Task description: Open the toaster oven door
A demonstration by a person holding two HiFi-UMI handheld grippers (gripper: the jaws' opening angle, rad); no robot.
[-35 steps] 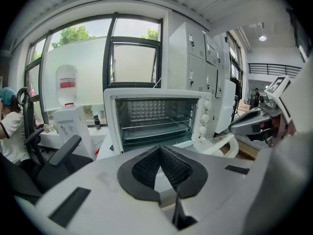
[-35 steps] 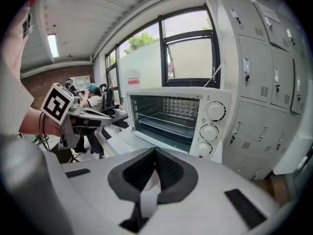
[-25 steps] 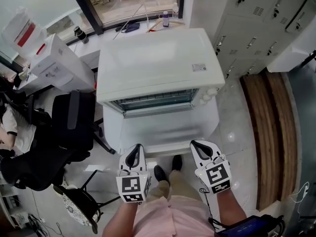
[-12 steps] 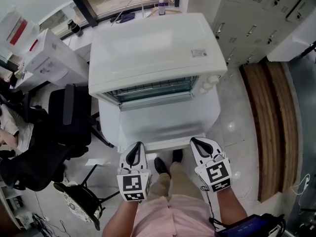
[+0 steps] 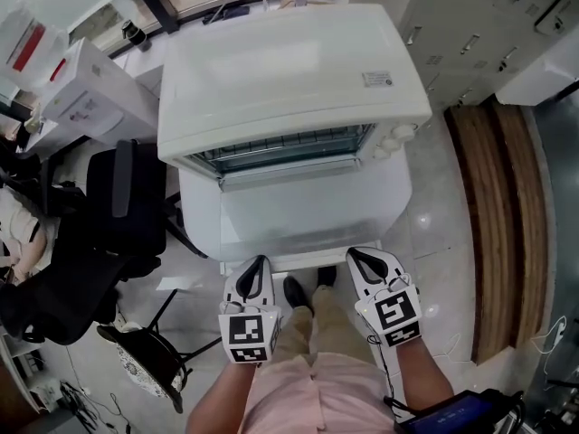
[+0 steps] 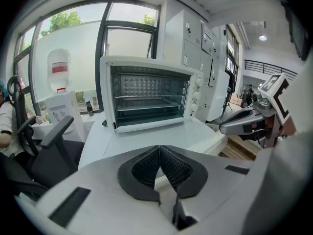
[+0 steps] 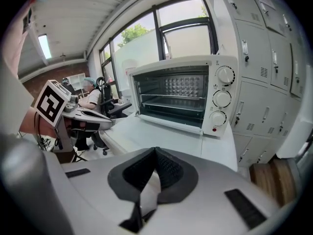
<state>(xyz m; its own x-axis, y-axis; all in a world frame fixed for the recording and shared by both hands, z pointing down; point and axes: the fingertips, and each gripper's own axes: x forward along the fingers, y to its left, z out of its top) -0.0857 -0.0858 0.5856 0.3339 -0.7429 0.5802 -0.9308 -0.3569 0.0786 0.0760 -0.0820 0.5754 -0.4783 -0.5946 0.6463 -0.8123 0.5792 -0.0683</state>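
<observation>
Oven (image 5: pixel 289 70) closer; left gripper (image 5: pixel 260 262), right gripper (image 5: pixel 354 255) closed, level

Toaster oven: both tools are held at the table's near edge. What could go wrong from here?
The left tool and right tool are both shut and empty; reaching in like that, they may knock the toaster oven instead of getting a grip on it. A pull could also drag the oven forward on the smooth white table.

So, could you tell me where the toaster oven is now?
In the head view the toaster oven sits centre frame on a white table, with a black chair to its left and lockers to its right.
</observation>
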